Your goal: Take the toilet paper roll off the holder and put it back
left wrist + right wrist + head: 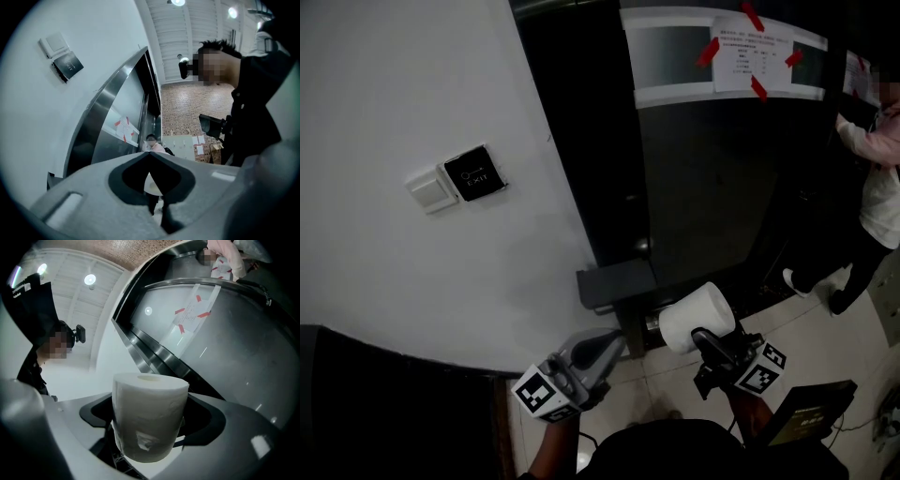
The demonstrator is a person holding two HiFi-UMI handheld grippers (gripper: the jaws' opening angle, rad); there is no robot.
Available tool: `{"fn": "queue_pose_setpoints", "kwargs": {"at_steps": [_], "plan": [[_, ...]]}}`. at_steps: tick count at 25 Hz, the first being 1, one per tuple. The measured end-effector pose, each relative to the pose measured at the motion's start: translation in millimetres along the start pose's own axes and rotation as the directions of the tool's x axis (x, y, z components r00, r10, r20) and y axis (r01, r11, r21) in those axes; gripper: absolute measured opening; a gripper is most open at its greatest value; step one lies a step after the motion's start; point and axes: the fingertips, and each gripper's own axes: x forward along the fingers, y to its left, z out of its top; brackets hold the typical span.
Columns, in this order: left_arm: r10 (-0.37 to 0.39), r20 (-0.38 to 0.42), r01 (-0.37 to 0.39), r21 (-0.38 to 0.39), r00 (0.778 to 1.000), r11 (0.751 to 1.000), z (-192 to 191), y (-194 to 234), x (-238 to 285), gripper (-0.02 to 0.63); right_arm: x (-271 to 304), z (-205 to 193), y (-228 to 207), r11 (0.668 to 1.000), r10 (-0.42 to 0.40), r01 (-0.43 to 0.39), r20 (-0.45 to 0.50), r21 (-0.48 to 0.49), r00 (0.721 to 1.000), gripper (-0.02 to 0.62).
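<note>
A white toilet paper roll (694, 317) is clamped between the jaws of my right gripper (705, 336), just right of a dark grey wall-mounted holder (614, 283). In the right gripper view the roll (150, 423) stands upright between the two jaws, and the right gripper (149, 401) presses on its sides. My left gripper (614, 340) sits below the holder with its tips together and nothing between them. The left gripper view shows the left gripper (151, 152) with its jaw tips meeting.
The white wall carries a switch plate and a black card reader (473, 173). A dark lift door (712, 187) bears a taped paper notice (750, 52). A person in a pink top (879, 183) stands at the right. A dark box (811, 408) lies on the tiled floor.
</note>
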Motion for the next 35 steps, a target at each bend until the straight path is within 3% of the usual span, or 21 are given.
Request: {"fn": "queue_pose_setpoints", "kwargs": {"at_steps": [8, 35], "plan": [[-0.029, 0.02, 0.03, -0.019, 0.999, 0.999, 2.6, -4.9, 0.5, -0.003, 0.0, 1.2, -0.6, 1.0, 0.001, -0.001, 0.004, 0.002, 1.0, 0.44], [-0.007, 0.024, 0.008, -0.025, 1.0, 1.0, 4.3, -5.0, -4.4, -0.003, 1.5, -4.1, 1.4, 1.0, 0.002, -0.002, -0.008, 0.018, 1.0, 0.44]]}}
